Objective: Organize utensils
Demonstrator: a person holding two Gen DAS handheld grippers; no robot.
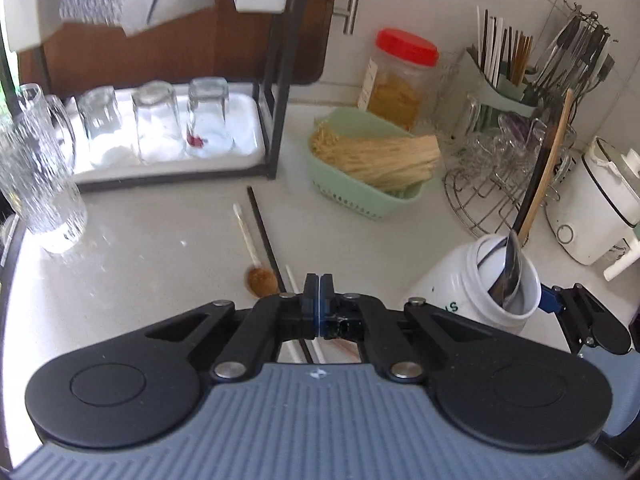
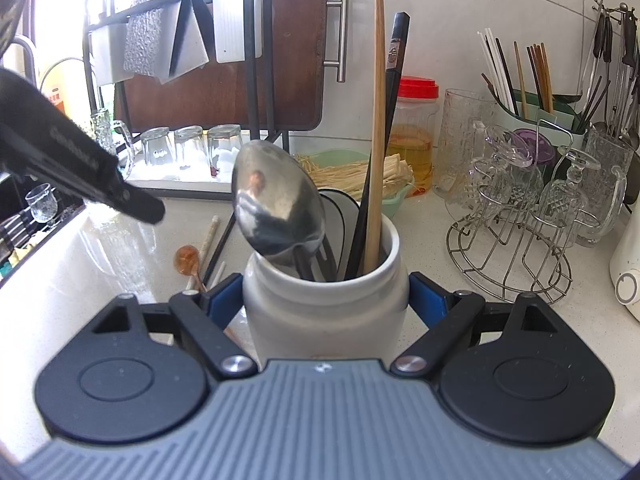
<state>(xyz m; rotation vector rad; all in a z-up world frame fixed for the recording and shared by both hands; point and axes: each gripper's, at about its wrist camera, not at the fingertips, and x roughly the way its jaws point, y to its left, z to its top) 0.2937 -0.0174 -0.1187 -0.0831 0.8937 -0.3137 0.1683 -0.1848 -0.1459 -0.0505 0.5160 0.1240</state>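
While the right tool (image 2: pixel 326 300) clamps the white jar (image 2: pixel 324 312) at lower centre of the right wrist view, blue pads pressed on both sides of it, the jar holds a metal spoon (image 2: pixel 276 208) bowl-up, a wooden chopstick (image 2: pixel 376 132) and a black chopstick (image 2: pixel 390 120). Left tool (image 1: pixel 319 292) sits at lower centre of its own view, jaws fully together, nothing between them (empty). Loose on the tabletop (image 1: pixel 160 256) just above it: brown-bowled spoon (image 1: pixel 260 276) with pale handle, black stick (image 1: pixel 264 236), white stick (image 1: pixel 294 280). Same view puts the jar at lower right, tilted. Green basket (image 1: pixel 360 200) sits centre, red-lidded jar (image 1: pixel 400 80) above it, wire glass rack (image 1: pixel 496 200) right, tray of upturned glasses (image 1: pixel 160 120) upper left.
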